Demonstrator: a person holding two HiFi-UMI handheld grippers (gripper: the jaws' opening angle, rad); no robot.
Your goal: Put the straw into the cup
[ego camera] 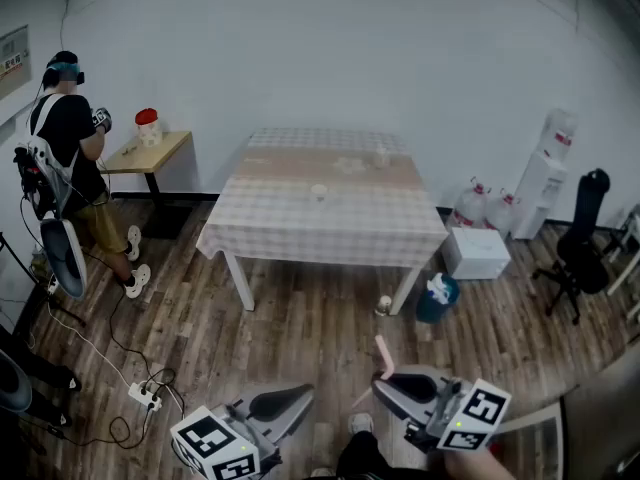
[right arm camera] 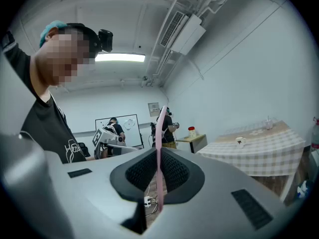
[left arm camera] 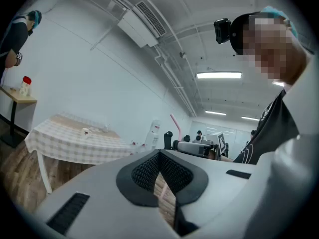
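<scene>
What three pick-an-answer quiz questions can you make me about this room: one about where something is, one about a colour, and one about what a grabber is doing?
1. Where is the round blue bin?
A. On the wooden floor, beside a leg of the checked-cloth table
B. On top of that table
C. On a chair seat

2. What colour is the thin plastic straw?
A. Blue
B. Pink
C. Green

3. What is the right gripper doing?
A. Its jaws are wide open with nothing between them
B. It is holding a cup
C. It is shut on the straw

Answers:
1 A: the head view shows the bin standing on the floorboards next to the table's leg.
2 B: the straw looks pink in the right gripper view.
3 C: the right gripper view shows the straw pinched upright between its jaws.
</scene>
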